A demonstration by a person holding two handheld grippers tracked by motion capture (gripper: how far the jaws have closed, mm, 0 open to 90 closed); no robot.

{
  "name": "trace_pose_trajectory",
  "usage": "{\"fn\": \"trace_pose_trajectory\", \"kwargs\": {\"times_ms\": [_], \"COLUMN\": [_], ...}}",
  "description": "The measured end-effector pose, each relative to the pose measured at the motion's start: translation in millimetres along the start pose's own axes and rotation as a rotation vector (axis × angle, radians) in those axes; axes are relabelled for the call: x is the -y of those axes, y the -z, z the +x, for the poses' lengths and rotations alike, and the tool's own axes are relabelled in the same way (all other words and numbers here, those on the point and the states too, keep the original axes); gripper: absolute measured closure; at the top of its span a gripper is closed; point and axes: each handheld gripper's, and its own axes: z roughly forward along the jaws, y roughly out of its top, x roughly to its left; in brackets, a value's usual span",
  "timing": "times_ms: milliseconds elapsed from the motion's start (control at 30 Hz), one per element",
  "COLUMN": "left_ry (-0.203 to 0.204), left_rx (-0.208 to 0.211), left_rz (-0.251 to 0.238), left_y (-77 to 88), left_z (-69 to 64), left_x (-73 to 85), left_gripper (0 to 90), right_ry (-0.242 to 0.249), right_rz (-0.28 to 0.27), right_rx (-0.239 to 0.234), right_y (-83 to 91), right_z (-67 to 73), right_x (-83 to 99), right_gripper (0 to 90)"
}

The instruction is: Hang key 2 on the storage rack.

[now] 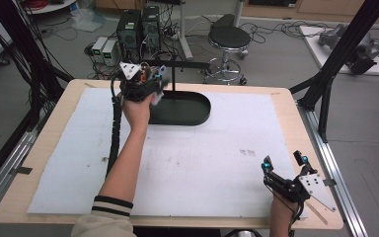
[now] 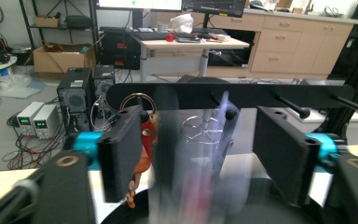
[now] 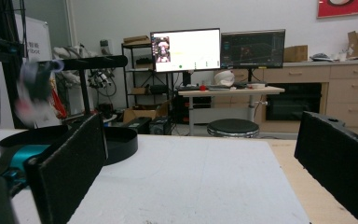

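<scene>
Your right gripper (image 1: 285, 167) rests near you at the tabletop (image 1: 217, 163) corner, jaws spread wide with nothing between them. Leave it parked there; it is well apart from the work and only needs to stay clear.

The step in hand looks like hanging something on the rack (image 2: 228, 95), and it belongs to your left gripper (image 2: 205, 154). That gripper is lifted over the near edge of the black tray (image 1: 197, 111), facing the rack's crossbar. Its jaws stand wide apart. A blurred, pale object (image 2: 200, 177) streaks down between them; I cannot tell whether it touches either jaw, or what it is. Judging by the gap, it is not pinched.

Just beyond your left jaw, a red key fob (image 2: 148, 135) on a brass ring (image 2: 139, 99) hangs from the crossbar. Straight ahead, a silver ring (image 2: 205, 128) hangs beside a peg (image 2: 223, 108), and two more pegs sit free off to the right.

To do this well:
- Hold the gripper still until the blurred thing settles, so you can see what it is doing.
- If you are letting go, back out straight toward yourself, keeping the left jaw off the fob.
- If you are about to grip, centre the object between the jaws first, then squeeze slowly.
- Keep the gripper level with the crossbar, not tipped into the tray.
</scene>
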Motion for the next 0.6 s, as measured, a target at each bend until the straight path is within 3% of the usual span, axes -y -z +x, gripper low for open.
{"fn": "trace_pose_trajectory", "kwargs": {"times_ms": [300,400,600], "left_ry": [-0.001,-0.001,-0.027], "left_rx": [0.032,0.018,0.027], "left_rz": [0.008,0.005,-0.024], "left_y": [7.0,11.4,21.8], "left_z": [0.9,-0.1,0.5], "left_x": [-1.8,-3.9,-3.6], "left_gripper": [17.9,10.4,10.4], "right_ry": [-0.008,-0.007,-0.002], "right_rz": [0.001,0.002,-0.006], "right_rx": [-0.001,0.0,-0.004], "right_y": [0.3,0.4,0.8], "right_z": [0.8,0.8,1.6], "right_x": [-0.3,-0.5,-1.5], "right_gripper": [1.6,1.6,1.5]}}
